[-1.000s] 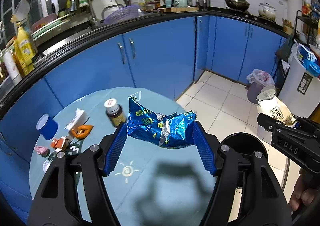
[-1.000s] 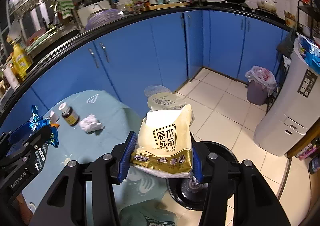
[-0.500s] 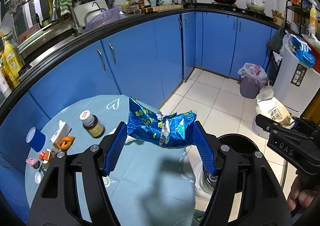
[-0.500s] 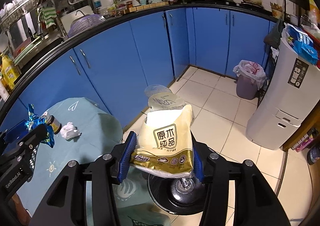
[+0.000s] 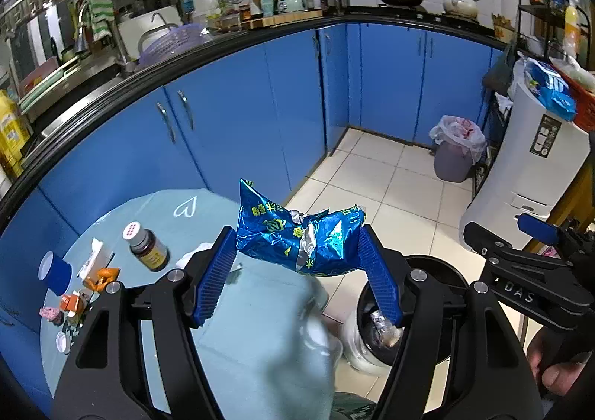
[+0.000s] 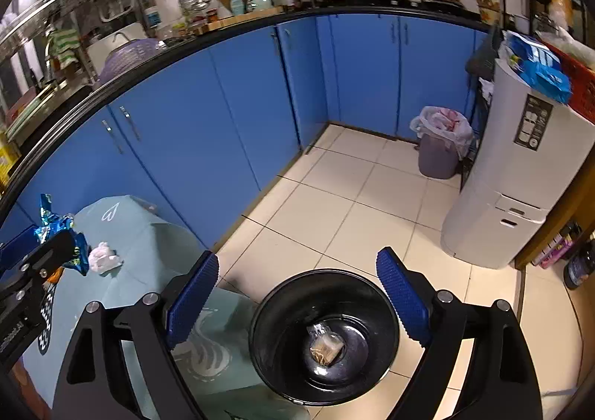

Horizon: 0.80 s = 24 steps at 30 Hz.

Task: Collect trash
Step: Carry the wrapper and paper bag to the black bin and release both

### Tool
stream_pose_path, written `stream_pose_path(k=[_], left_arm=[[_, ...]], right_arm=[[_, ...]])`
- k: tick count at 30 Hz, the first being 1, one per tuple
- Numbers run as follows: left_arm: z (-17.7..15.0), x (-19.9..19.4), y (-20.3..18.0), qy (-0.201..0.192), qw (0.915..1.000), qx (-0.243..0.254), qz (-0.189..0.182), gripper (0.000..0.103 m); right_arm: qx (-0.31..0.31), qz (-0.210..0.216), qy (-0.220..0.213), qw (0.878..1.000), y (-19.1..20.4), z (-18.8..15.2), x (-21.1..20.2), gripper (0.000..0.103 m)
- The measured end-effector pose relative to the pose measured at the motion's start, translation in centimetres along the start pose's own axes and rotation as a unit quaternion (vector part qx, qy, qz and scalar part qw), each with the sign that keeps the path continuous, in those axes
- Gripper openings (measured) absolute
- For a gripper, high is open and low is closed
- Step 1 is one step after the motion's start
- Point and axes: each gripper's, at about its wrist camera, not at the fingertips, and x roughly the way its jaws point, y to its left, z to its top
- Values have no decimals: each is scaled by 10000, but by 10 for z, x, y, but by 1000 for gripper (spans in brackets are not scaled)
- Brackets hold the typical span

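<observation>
Leftmost, a bottle (image 5: 147,248), a blue cup (image 5: 55,270) and small scraps (image 5: 72,303) are seen left on the desk (image 5: 260,345), so collecting is judged far from finished. Further right, a blue snack bag (image 5: 297,239) is pinched by the left hand-held gripper (image 5: 297,271) above the desk edge, not yet over the black bin (image 6: 323,338). Rightmost, the jaws of the right hand-held gripper (image 6: 297,293) have just been opening and are spread with nothing between them above the bin, where a wrapper (image 6: 325,349) is seen lying.
</observation>
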Motion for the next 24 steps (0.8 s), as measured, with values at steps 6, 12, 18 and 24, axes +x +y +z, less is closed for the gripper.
stream_pose_path(k=[6,12,18,24], left_arm=[[8,2,-18,-60,9998,90,-166,67],[18,1,-36,-158,9991,199,-346,68],[27,-1,-41,-204,9984,92,-524,93],[27,-4,-37,-267,9987,74,-425,94]], right_arm=[[209,-287,-71,9993,-21,2,-2,85],[410,-635,-170,9970,-44,6,-6,85],[517,-742,-239,9956,-56,8,-10,85],[520,-682,-195,9961,-53,7,-9,85]])
